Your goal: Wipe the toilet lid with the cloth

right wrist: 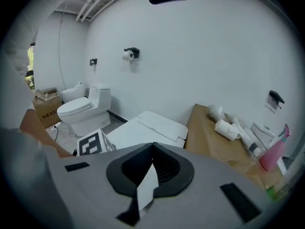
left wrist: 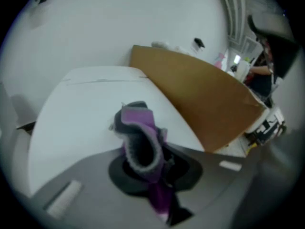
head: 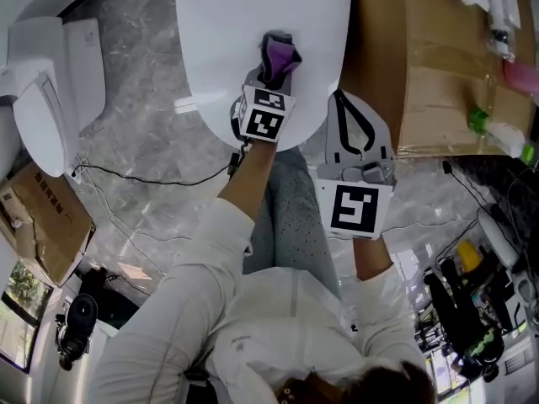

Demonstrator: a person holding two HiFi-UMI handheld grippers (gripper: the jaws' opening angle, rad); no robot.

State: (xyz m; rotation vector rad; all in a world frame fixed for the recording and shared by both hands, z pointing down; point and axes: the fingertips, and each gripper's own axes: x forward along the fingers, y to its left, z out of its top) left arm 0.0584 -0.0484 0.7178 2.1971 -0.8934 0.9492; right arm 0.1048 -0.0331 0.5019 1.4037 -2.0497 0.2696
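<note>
The glossy white rounded toilet lid [head: 253, 23] lies shut and flat in front of me. On it, near the rounded end closest to me, stands the purple cloth with fuzzy grey trim [left wrist: 140, 144], bunched into an upright fold. My left gripper [head: 271, 81] has its jaws clamped on the cloth's lower part. The cloth seems to touch the lid, though the blur leaves me unsure. My right gripper [right wrist: 152, 149] hangs just beside the lid's right edge, jaws together, holding nothing.
</note>
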